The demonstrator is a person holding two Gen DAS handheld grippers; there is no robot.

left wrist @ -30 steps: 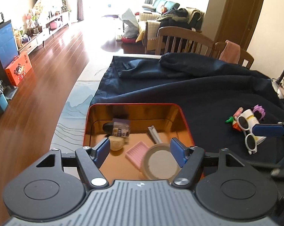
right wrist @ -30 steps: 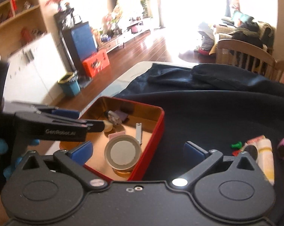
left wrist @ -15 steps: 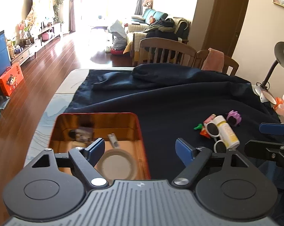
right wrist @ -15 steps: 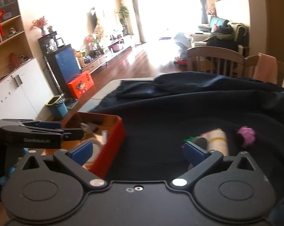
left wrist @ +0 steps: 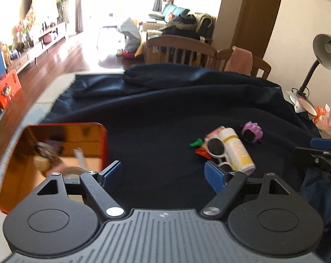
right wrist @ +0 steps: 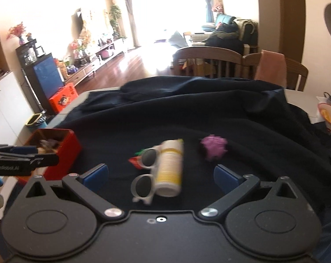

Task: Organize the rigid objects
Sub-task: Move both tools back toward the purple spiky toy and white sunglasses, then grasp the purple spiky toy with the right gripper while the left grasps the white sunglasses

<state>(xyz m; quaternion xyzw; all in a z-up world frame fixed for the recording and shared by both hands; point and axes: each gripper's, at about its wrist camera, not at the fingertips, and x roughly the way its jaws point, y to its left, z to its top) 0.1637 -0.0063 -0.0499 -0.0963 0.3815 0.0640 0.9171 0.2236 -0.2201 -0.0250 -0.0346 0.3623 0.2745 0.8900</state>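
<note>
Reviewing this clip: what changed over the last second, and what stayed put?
Both grippers swung away from the red tin toward the loose pile on the dark cloth. The left gripper, empty, has just been opening its jaws wider. The right gripper is open and now frames the white sunglasses and white bottle. Nothing was grasped or released. The tin's contents, sunglasses, bottle and purple toy lie as before.
</note>
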